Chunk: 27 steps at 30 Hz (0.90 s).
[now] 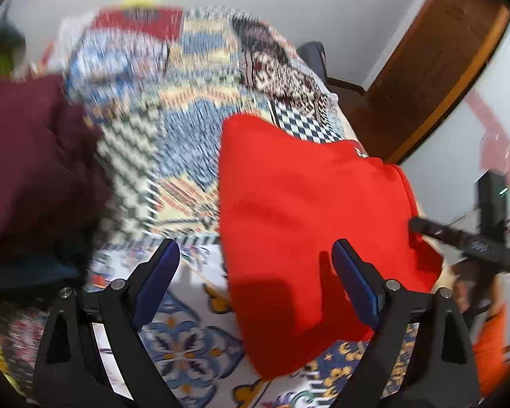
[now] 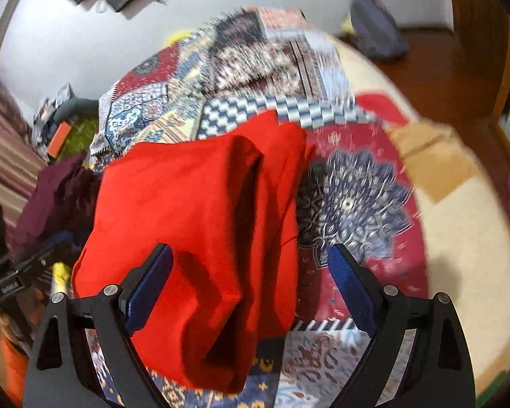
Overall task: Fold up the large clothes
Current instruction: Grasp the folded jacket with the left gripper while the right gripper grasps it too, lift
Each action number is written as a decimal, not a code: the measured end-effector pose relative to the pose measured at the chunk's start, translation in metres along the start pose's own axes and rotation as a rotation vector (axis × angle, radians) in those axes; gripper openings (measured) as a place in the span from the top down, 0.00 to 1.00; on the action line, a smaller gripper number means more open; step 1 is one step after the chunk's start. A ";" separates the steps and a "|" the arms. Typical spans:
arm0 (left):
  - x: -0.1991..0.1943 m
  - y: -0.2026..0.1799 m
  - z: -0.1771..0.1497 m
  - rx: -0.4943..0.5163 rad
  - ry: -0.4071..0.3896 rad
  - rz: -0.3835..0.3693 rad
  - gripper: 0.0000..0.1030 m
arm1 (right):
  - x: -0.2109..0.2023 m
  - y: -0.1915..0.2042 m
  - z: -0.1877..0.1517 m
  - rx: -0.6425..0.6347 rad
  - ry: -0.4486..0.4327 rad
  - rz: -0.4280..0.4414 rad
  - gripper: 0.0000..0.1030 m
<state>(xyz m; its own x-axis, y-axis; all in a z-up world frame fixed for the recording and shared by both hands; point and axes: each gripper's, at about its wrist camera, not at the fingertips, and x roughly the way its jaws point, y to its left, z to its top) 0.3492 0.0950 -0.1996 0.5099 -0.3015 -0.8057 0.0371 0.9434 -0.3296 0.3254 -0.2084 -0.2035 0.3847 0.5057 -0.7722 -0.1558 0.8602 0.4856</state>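
A patchwork-patterned bedspread is seen filling most of both wrist views, its checks, florals and medallions smeared by motion blur. On it, a red garment is laid in a folded slab across the centre and right of the left wrist frame; in the right wrist frame it is shown from centre to lower left, with a deep dark crease running down its middle. A maroon garment is heaped at the left edge of the left wrist view and is glimpsed again at the left of the right wrist view.

The left gripper is held wide open at the bottom of its frame, nothing gripped: its left blue pad is seen over bare bedspread, its right pad over the red cloth, and whether that pad touches the fabric cannot be told. The right gripper is likewise spread wide and empty, its left pad shown in front of the red garment and its right pad over the dark-red medallion panel of the spread; contact cannot be judged there either. The right gripper is also caught as a dark bar at the right edge of the left wrist view.

A small backpack is seen on the wooden floor at upper right of the right wrist view.
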 end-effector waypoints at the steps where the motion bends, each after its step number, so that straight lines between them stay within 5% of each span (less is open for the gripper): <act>1: 0.006 0.004 0.000 -0.024 0.019 -0.024 0.12 | 0.007 -0.005 0.001 0.024 0.022 0.013 0.12; 8: 0.050 0.024 -0.001 -0.176 0.131 -0.226 0.12 | 0.040 -0.021 0.001 0.082 0.121 0.147 0.12; 15: 0.074 0.029 0.005 -0.246 0.162 -0.343 0.11 | 0.055 -0.012 0.008 0.092 0.157 0.261 0.13; 18: 0.074 0.034 0.004 -0.284 0.156 -0.380 0.15 | 0.057 -0.009 0.008 0.110 0.173 0.312 0.29; 19: 0.074 0.035 0.005 -0.293 0.158 -0.401 0.30 | 0.057 -0.009 0.008 0.117 0.172 0.304 0.34; 24: 0.051 0.034 0.003 -0.285 0.133 -0.434 0.54 | 0.037 0.000 0.010 0.133 0.149 0.291 0.70; 27: 0.028 0.026 0.004 -0.253 0.104 -0.427 0.63 | 0.020 0.016 0.010 0.096 0.126 0.279 0.74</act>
<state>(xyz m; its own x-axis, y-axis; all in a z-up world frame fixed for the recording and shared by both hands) 0.3677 0.1120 -0.2284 0.4061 -0.6775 -0.6132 0.0082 0.6737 -0.7389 0.3394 -0.1853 -0.2069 0.2228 0.7303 -0.6457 -0.1501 0.6802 0.7175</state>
